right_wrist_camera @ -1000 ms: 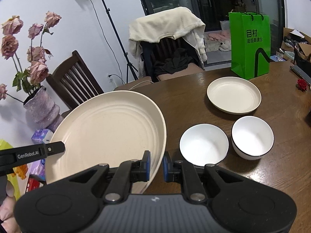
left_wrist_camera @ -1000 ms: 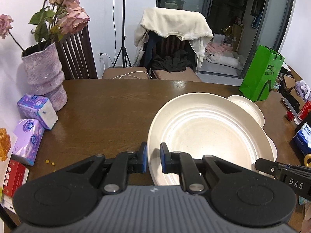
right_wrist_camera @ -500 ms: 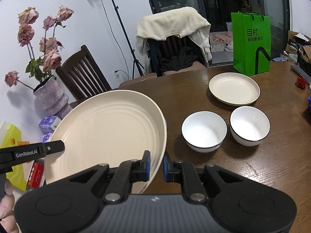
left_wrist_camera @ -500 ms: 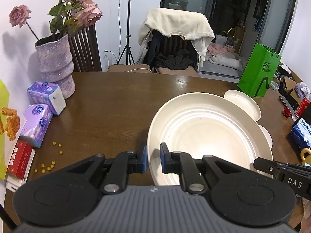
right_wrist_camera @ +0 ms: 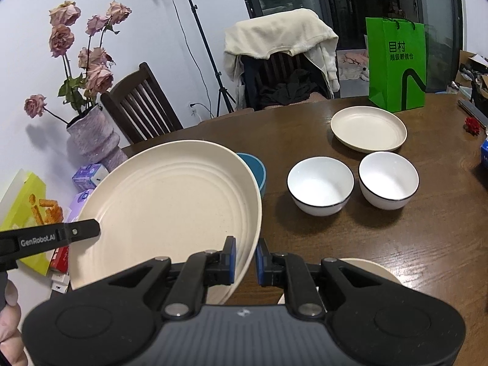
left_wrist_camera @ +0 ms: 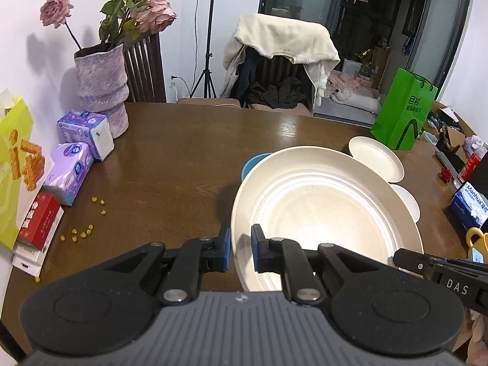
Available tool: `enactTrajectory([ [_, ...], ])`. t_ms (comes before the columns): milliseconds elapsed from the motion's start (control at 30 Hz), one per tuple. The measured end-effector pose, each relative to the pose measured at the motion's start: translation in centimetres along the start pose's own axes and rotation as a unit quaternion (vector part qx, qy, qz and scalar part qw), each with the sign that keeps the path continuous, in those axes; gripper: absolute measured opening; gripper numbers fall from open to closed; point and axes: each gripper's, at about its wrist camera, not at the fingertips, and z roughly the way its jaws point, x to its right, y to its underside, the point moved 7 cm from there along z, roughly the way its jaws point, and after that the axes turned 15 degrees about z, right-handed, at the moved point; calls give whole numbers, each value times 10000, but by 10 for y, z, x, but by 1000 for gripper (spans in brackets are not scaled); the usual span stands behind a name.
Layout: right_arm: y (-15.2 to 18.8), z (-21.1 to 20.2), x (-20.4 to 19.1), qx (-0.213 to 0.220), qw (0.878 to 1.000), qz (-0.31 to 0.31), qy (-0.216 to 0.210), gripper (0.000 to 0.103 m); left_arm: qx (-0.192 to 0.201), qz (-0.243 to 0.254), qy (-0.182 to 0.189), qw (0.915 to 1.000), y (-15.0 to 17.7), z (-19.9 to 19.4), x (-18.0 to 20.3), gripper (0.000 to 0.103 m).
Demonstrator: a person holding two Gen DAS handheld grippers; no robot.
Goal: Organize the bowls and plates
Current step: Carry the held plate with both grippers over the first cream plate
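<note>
A large cream plate [left_wrist_camera: 320,210] hangs tilted above the brown table, held at two opposite rims. My left gripper [left_wrist_camera: 241,251] is shut on its left rim. My right gripper [right_wrist_camera: 245,259] is shut on its right rim, and the plate [right_wrist_camera: 170,210] fills the left of that view. Behind it sits a blue bowl [right_wrist_camera: 254,169], partly hidden. Two white bowls [right_wrist_camera: 320,184] [right_wrist_camera: 387,180] with dark rims stand side by side on the table. A small cream plate [right_wrist_camera: 367,128] lies beyond them. Another cream dish [right_wrist_camera: 366,270] peeks out under my right gripper.
A purple vase of roses [left_wrist_camera: 100,88], tissue packs [left_wrist_camera: 70,170], a red box [left_wrist_camera: 39,219] and scattered yellow bits [left_wrist_camera: 82,233] line the table's left side. A green paper bag [right_wrist_camera: 396,61] stands at the back, chairs behind. A blue tissue box [left_wrist_camera: 469,206] and yellow mug [left_wrist_camera: 475,241] are far right.
Both grippers drew back across the table with the large plate still in them. More tabletop shows, and the blue bowl has come into sight behind the plate.
</note>
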Motion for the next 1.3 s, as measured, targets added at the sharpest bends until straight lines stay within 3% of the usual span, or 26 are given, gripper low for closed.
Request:
enactTrajectory([
  [667, 50, -15, 29, -96, 10000, 1, -8, 13, -129, -6, 152, 9998, 47, -7, 24, 13],
  [1300, 64, -28, 77, 17, 9993, 99, 352, 13, -277, 232, 480, 9982, 70, 10, 70, 13],
])
